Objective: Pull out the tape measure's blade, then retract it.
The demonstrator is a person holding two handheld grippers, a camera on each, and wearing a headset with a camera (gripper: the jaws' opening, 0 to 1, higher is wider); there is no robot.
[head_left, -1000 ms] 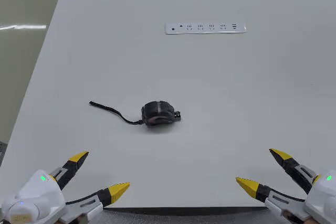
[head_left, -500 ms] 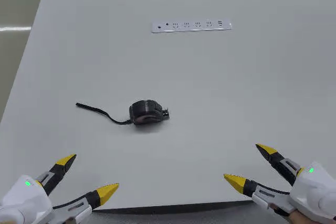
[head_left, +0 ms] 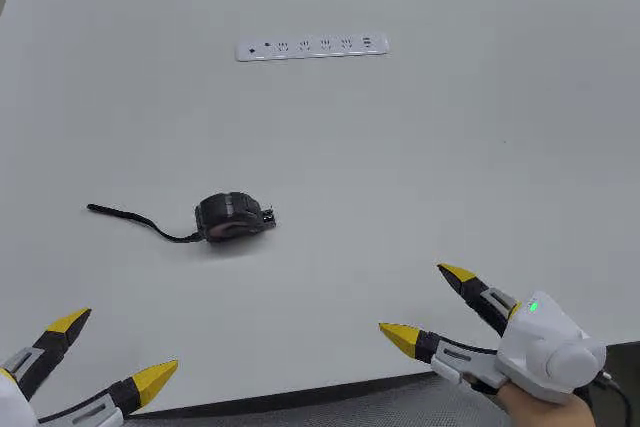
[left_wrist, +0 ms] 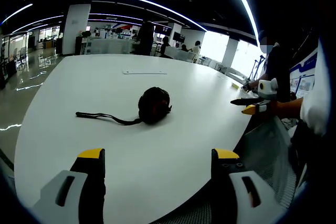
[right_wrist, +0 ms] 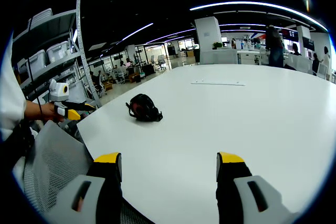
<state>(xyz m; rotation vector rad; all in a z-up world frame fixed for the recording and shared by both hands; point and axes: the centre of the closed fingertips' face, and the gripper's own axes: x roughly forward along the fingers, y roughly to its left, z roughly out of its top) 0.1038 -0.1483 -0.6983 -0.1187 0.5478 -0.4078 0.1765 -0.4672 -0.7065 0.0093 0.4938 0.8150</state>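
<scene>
A black tape measure lies on the white table, its black wrist strap trailing to the left. It also sits mid-table in the left gripper view and in the right gripper view. My left gripper hovers open at the table's near left edge, well short of the tape measure. Open too, my right gripper hangs at the near right edge, far from the tape measure. Both grippers have yellow-tipped fingers with nothing between them.
A white power strip lies flat at the far side of the table. The near table edge runs under both grippers. A mesh chair back stands by the table. People and shelving stand in the background.
The head camera has swung right, so everything sits further left in view. My right gripper has come up and in over the table edge. The tape measure has not moved.
</scene>
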